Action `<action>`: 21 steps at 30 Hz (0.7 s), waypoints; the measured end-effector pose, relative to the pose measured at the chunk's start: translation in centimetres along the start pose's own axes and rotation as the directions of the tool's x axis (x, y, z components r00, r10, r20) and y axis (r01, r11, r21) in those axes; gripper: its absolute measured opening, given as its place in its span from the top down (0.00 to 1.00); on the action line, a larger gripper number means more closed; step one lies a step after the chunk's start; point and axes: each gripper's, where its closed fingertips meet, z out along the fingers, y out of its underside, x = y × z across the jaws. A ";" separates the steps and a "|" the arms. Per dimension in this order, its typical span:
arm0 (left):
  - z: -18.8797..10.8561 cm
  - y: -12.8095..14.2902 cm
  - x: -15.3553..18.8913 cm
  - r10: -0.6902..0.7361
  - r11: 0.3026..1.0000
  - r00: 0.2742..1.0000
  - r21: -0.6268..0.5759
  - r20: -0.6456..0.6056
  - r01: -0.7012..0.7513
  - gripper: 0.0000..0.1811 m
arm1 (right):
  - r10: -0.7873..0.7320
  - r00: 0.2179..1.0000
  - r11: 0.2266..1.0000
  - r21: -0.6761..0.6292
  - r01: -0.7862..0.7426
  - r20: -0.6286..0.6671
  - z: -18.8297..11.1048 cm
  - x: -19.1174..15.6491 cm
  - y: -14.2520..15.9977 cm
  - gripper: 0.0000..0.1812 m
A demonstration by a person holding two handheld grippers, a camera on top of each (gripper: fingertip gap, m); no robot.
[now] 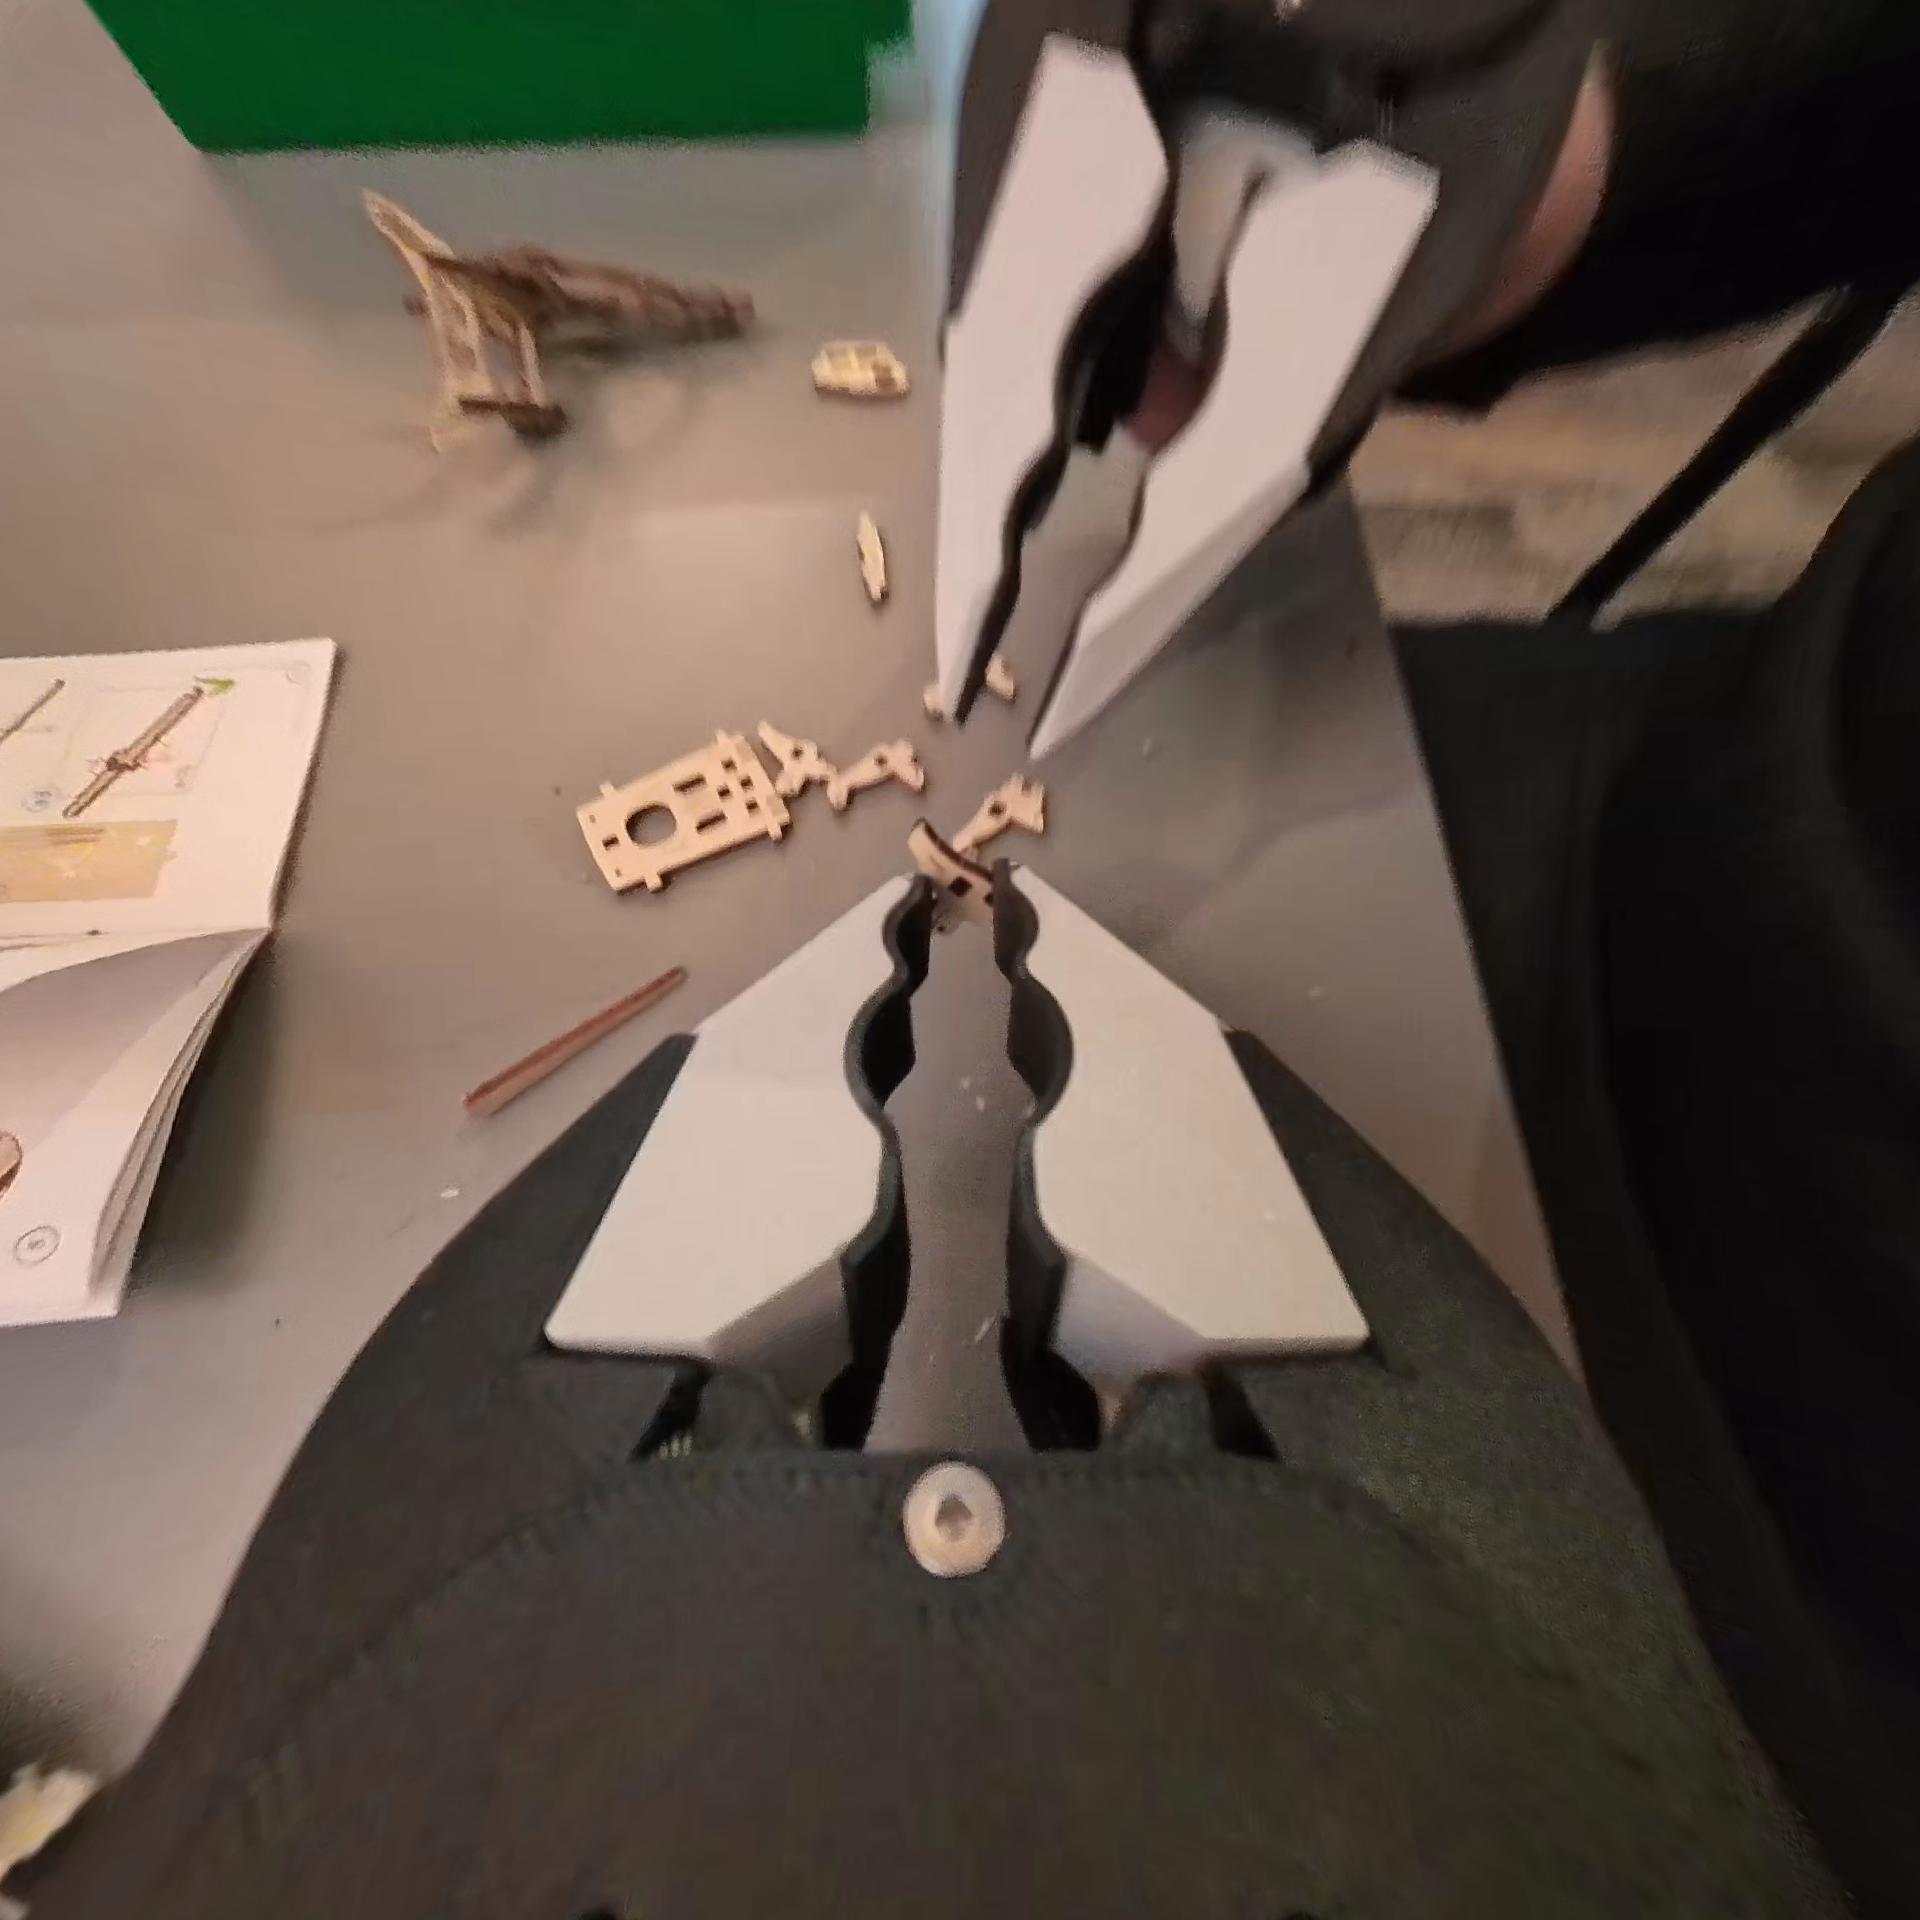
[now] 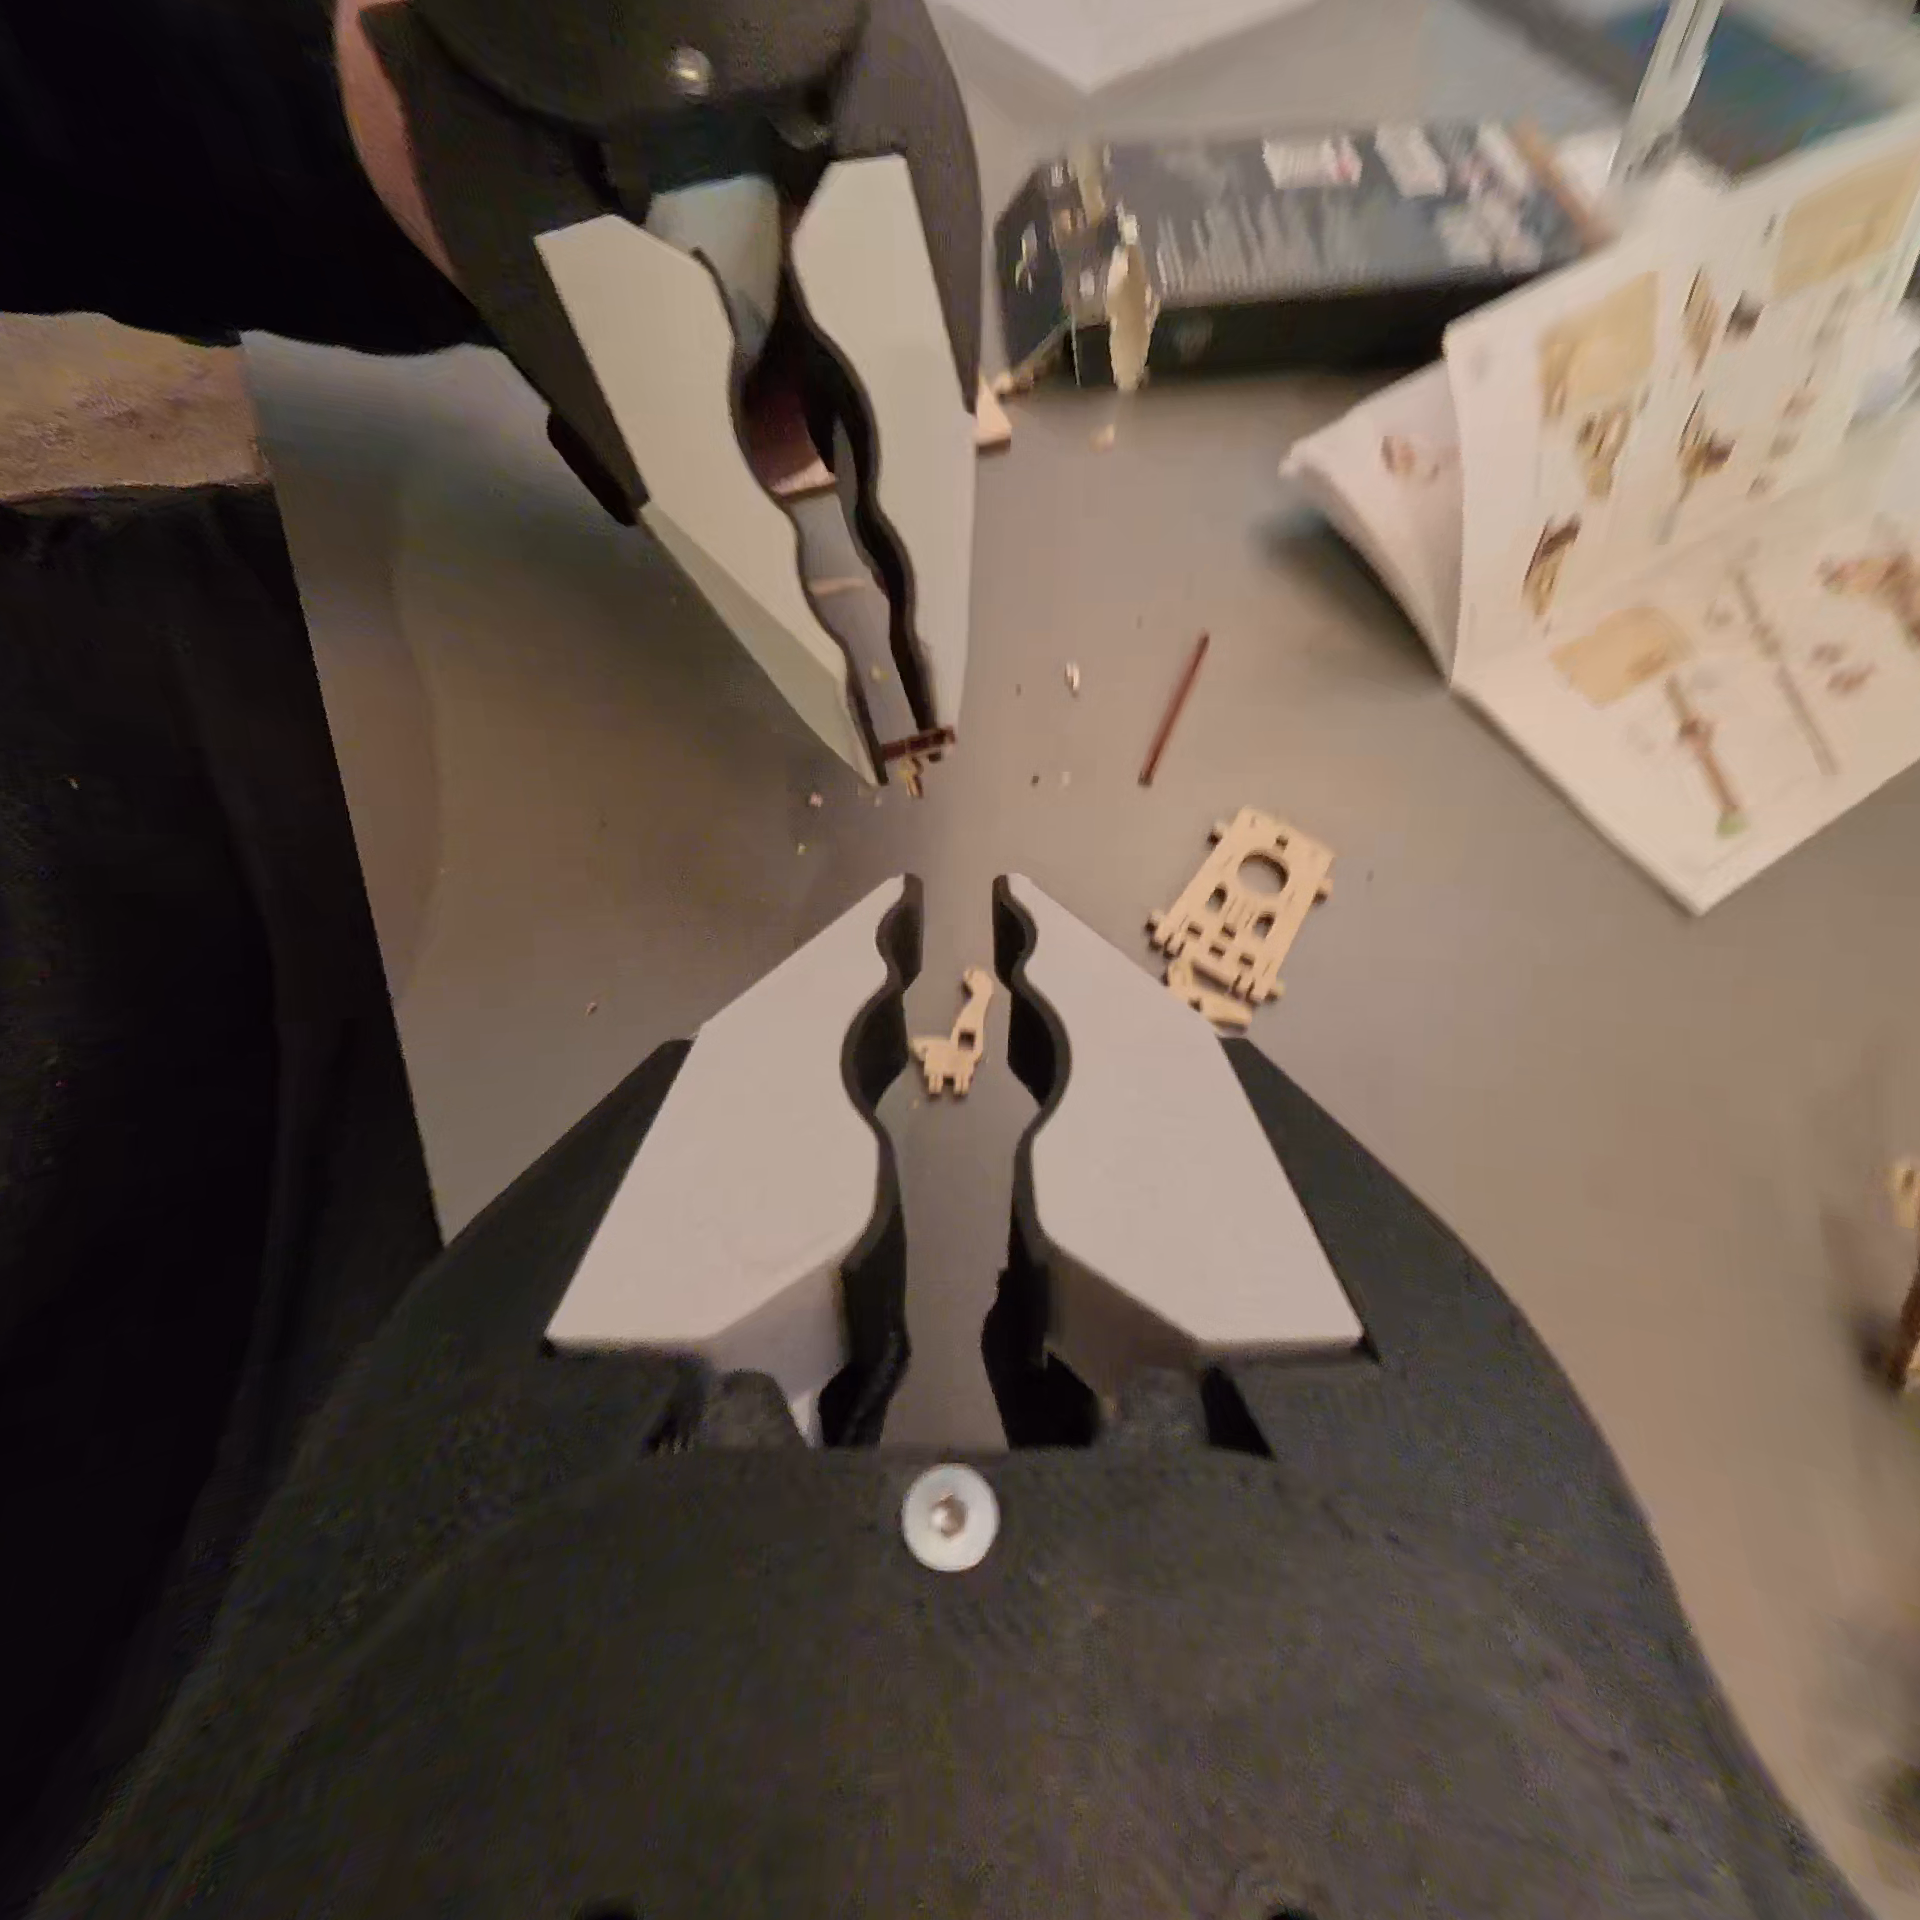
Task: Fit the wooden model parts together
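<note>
My left gripper is shut on a small curved wooden part and holds it just above the grey table. In the right wrist view it comes in from the top with the part at its tips. My right gripper is open and empty, with a small notched wooden piece lying on the table between its fingers. In the left wrist view the right gripper points down from above, opposite my left one. A flat wooden plate with a round hole lies beside both.
Loose small wooden pieces lie near the plate. A partly built model, a small block, a brown stick, an open instruction booklet, a green box and a dark box share the table. Less than 4 cm separates the two grippers' tips. It is some 9 centimetres from my left tips to the brown stick. My left wrist view looks at it from another angle.
</note>
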 end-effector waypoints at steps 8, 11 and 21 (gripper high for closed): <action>-0.1 -3.3 0.5 -0.114 0.978 0.990 0.166 -0.077 0.126 0.95 | -0.223 0.971 0.970 0.076 0.230 -0.084 -0.1 -0.3 -2.8 0.97; 0.3 -3.7 0.9 -0.122 0.975 0.988 0.174 -0.092 0.136 0.95 | -0.261 0.958 0.961 0.067 0.270 -0.122 -0.5 -0.1 -2.9 0.99; 0.5 -5.2 1.7 -0.161 0.953 0.959 0.217 -0.233 0.213 0.92 | -0.218 0.976 0.965 0.150 0.215 0.005 -2.9 -1.4 -1.9 1.00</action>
